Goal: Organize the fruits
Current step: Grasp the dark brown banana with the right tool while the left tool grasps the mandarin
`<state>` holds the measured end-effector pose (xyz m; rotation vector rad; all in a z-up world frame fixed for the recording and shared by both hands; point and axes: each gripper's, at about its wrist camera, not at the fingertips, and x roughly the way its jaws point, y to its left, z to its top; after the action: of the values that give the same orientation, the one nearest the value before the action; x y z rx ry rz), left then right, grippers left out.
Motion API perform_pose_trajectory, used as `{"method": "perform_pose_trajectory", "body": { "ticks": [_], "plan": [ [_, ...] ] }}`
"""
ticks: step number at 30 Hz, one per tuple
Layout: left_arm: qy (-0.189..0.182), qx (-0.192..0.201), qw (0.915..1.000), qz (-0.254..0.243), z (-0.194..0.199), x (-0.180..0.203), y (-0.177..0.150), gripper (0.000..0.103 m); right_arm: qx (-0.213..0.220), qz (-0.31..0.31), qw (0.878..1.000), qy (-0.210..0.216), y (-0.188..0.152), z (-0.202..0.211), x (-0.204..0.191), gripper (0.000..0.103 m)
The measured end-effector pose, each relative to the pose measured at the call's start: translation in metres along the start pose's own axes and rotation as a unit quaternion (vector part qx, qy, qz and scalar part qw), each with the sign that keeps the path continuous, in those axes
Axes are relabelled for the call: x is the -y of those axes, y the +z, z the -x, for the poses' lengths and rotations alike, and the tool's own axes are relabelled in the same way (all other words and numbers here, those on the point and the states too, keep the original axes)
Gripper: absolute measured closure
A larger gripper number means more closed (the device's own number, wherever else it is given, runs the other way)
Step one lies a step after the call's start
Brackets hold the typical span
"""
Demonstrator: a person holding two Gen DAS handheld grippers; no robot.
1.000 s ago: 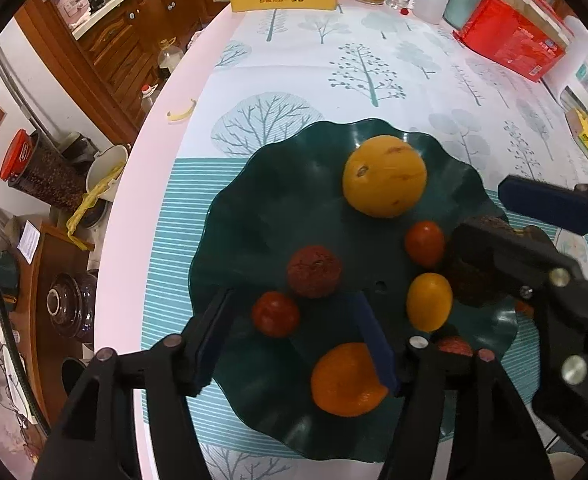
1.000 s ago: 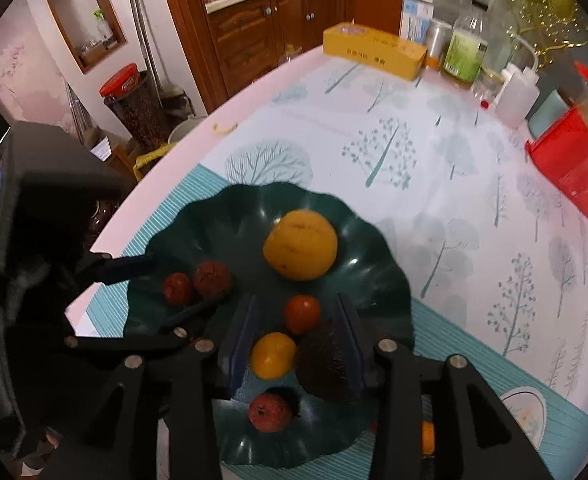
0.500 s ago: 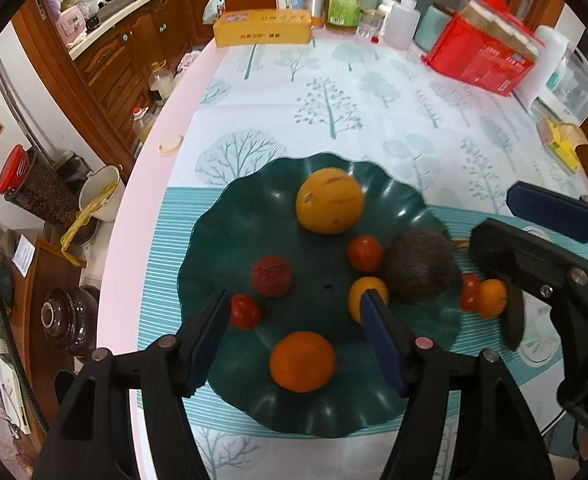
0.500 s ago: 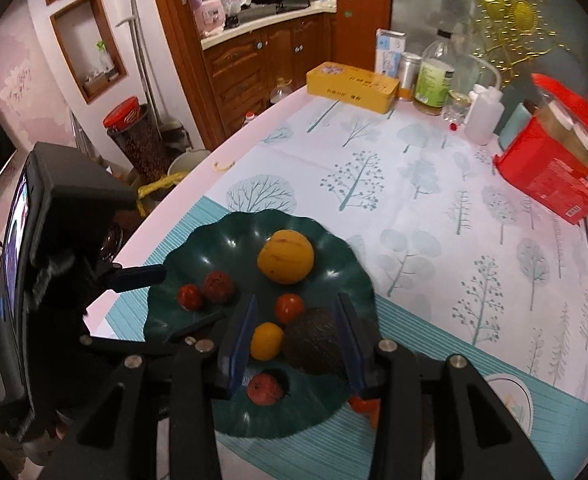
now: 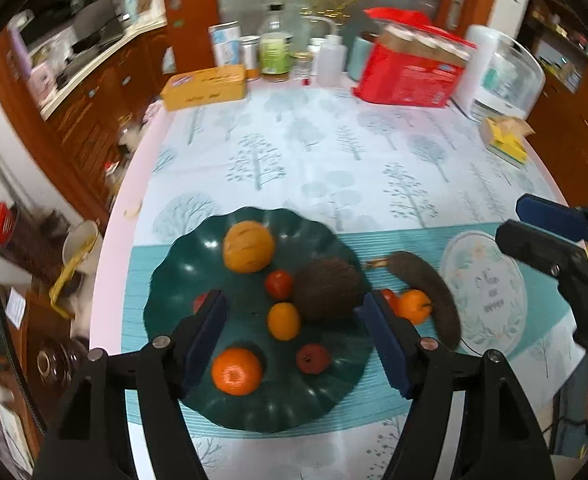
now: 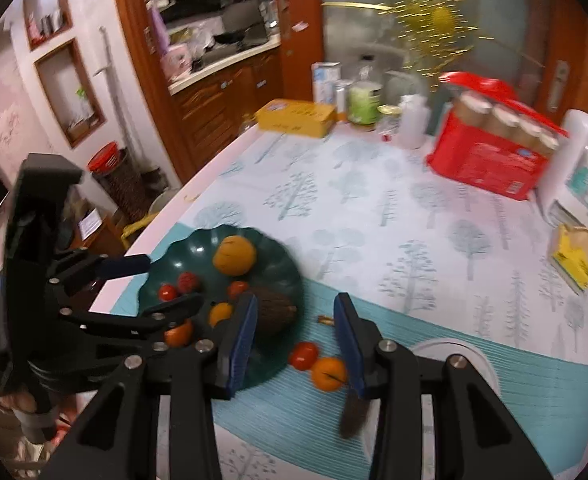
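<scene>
A dark green scalloped plate [image 5: 254,408] holds a yellow melon [image 5: 248,246], a rough brown fruit [image 5: 327,289], an orange [image 5: 236,371] and several small red and yellow fruits. Beside its right rim lie a dark banana [image 5: 429,292], a small orange [image 5: 413,306] and a tomato [image 6: 303,355]. My left gripper [image 5: 294,308] hangs above the plate, its jaws opening, and they hold nothing. My right gripper [image 6: 295,308] hovers over the plate's right rim, open and holding nothing. It also shows at the right edge [image 5: 545,224] of the left wrist view.
A round printed coaster [image 5: 483,292] lies right of the banana. At the table's far end stand a yellow box [image 5: 204,86], bottles [image 5: 274,52], a red package [image 5: 409,76] and a white appliance [image 5: 501,76]. The table's pink edge [image 5: 110,240] runs along the left.
Both grippers have risen and drawn back from the plate. The right one has left the brown fruit, which stays on the plate. The left jaws stand wider.
</scene>
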<state>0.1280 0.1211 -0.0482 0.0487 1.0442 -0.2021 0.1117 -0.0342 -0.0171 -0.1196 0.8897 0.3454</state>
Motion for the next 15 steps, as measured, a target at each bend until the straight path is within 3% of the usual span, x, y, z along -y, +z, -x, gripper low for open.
{"method": "perform_pose_trajectory", "body": {
  "ticks": [5,15],
  "plan": [
    [0.004,0.01,0.9996,-0.024,0.012,0.022,0.009,0.033,0.011,-0.025,0.999,-0.018,-0.014,0.018,0.03,0.063],
    [-0.038,-0.007,0.9956,-0.085,-0.004,0.068,0.023,0.033,-0.008,-0.053,0.998,-0.027,-0.049,0.02,0.063,0.063]
  ]
}}
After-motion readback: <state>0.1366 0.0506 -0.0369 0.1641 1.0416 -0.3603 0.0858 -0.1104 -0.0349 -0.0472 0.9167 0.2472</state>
